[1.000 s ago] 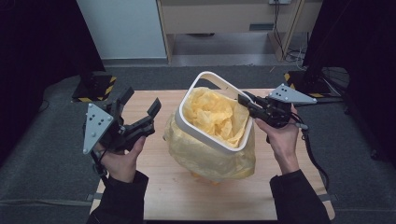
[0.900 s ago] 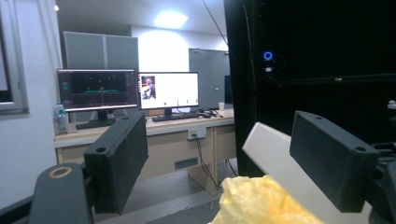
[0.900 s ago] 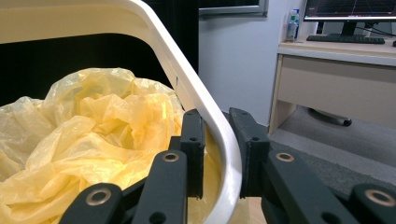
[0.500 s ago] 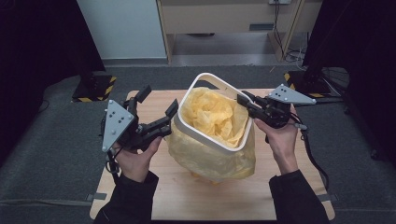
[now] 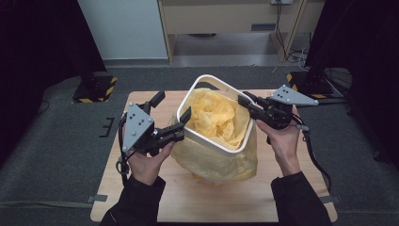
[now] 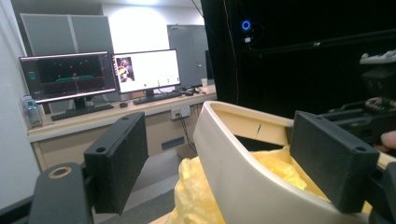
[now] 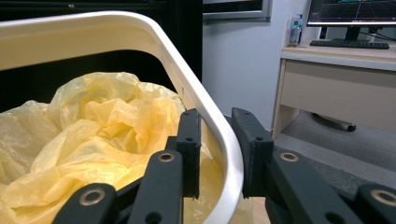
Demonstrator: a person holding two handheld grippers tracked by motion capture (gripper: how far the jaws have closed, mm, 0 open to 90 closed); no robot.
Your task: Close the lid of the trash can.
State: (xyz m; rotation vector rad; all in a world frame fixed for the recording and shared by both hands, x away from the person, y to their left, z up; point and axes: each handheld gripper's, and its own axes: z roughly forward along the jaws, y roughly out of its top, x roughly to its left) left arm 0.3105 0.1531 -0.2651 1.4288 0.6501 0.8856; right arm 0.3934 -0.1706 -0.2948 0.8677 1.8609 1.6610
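While the white bin (image 5: 214,141) leans on the middle of the wooden table (image 5: 226,202), its open mouth tipped toward the far side, a yellow plastic bag (image 5: 221,117) is crumpled inside it and also hangs over its outside toward the near edge. At the bin's right rim the right gripper (image 5: 248,101) has its jaws closed down on the white edge, one jaw inside against the bag and one outside. On the left, the left gripper (image 5: 186,115) is spread wide, straddling the bin's left rim without pressing it; one jaw sits over the bag inside, the other stands free outside. Beyond the table lie grey carpet, a pale cabinet (image 5: 120,28) and a wooden desk (image 5: 230,19). Yellow-and-black striped stand bases (image 5: 96,88) sit at both far corners. Monitors (image 6: 67,74) and a keyboard (image 6: 81,112) stand on a desk behind the left gripper.
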